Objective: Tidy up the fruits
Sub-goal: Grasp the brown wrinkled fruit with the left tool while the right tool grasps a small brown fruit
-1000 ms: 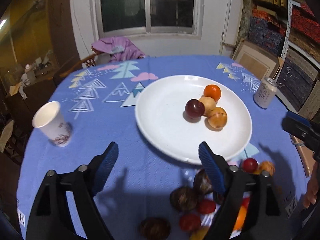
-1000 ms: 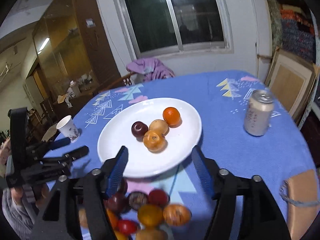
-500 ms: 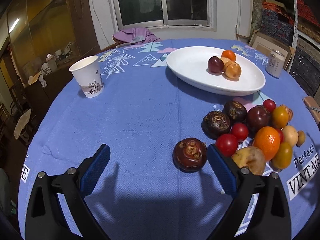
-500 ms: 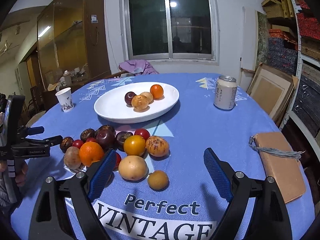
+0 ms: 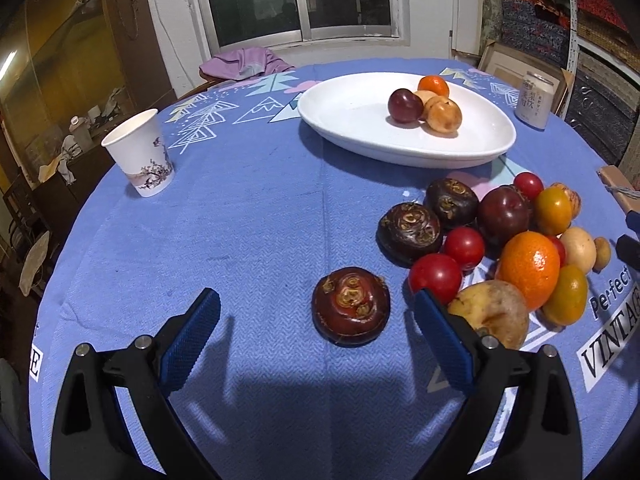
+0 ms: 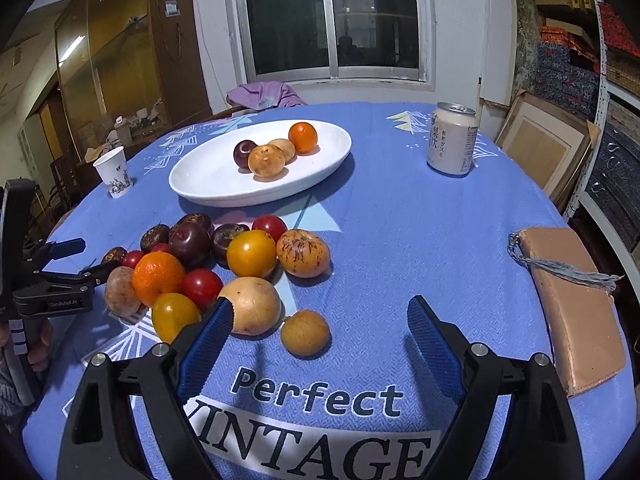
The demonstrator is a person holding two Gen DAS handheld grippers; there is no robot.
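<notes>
A white plate (image 5: 352, 120) (image 6: 200, 184) holds several fruits: a dark plum (image 5: 405, 105), an orange (image 5: 433, 85) and tan ones. A pile of loose fruit (image 6: 224, 264) lies on the blue cloth in front of the plate. A dark brown water chestnut (image 5: 351, 305) lies apart, between the open fingers of my left gripper (image 5: 316, 334). My right gripper (image 6: 320, 344) is open and empty; a small brown fruit (image 6: 305, 332) lies between its fingers and a pale potato-like one (image 6: 252, 305) by its left finger. The left gripper also shows in the right wrist view (image 6: 60, 260).
A paper cup (image 5: 140, 152) stands at the left, a drink can (image 6: 452, 140) at the right. A tan pouch with a tassel (image 6: 576, 304) lies by the right table edge. A chair with purple cloth (image 6: 264, 94) stands behind the table.
Both grippers have dropped low and pulled back from above the plate toward the table's near side. The loose fruit now lies in front of them. Both stayed open.
</notes>
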